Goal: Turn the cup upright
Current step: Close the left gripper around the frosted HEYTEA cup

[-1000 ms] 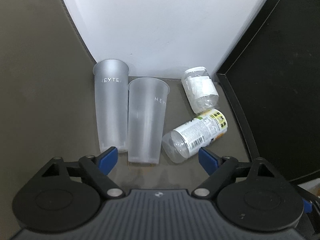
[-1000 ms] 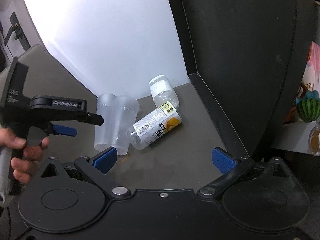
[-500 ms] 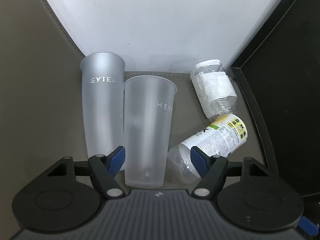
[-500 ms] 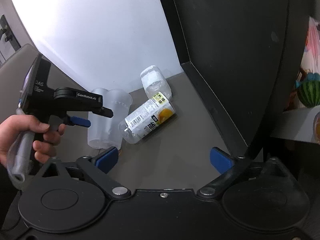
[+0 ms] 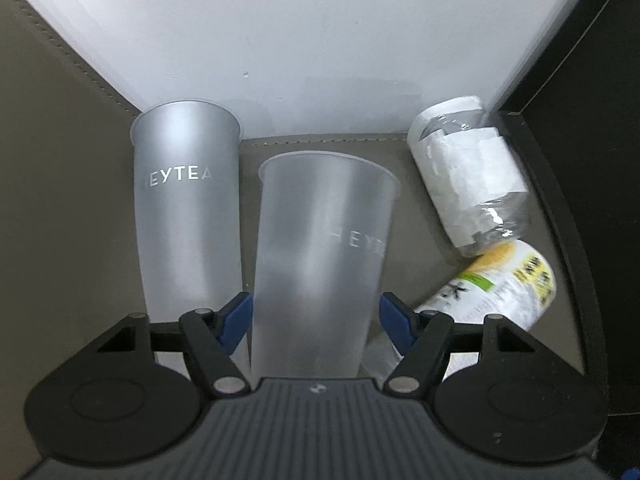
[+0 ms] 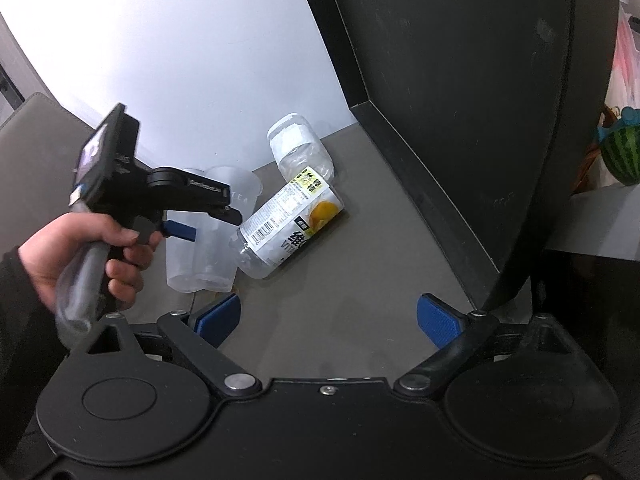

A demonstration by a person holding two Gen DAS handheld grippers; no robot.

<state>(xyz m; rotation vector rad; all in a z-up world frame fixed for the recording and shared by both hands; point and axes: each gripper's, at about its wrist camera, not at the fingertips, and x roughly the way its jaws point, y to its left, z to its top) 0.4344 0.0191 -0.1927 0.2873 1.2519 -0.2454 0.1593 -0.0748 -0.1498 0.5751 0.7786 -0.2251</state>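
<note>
Two cups, two bottles and two grippers are counted across the views, all on or over a grey-brown table top (image 6: 360,280) set against a white wall (image 5: 320,40).

Nearest in the left wrist view, the left gripper (image 5: 314,318) is seen with its blue pads (image 5: 236,316) set on either side of the lower part of the near cup (image 5: 320,264). The jaws are partly closed around that cup, the pads lying just at its sides; whether they press on it cannot be told. This cup is frosted and translucent, with pale lettering on its wall, and it is stood with its wide rim up and its narrow base down, tilted slightly. Just to its left and farther back, the second cup (image 5: 186,208) of the same kind is stood rim up as well, close to the wall.

To the right, a yellow-labelled bottle (image 5: 500,288) is laid on its side, and beyond it a white-labelled bottle (image 5: 468,176) is laid likewise, their ends touching or nearly so.

Only in the right wrist view is the person's left hand (image 6: 92,256) shown, wrapped round the left gripper's handle. The right gripper (image 6: 328,320) is held back with its jaws wide apart and nothing between them. A dark panel (image 6: 460,80) is seen rising at the right.
</note>
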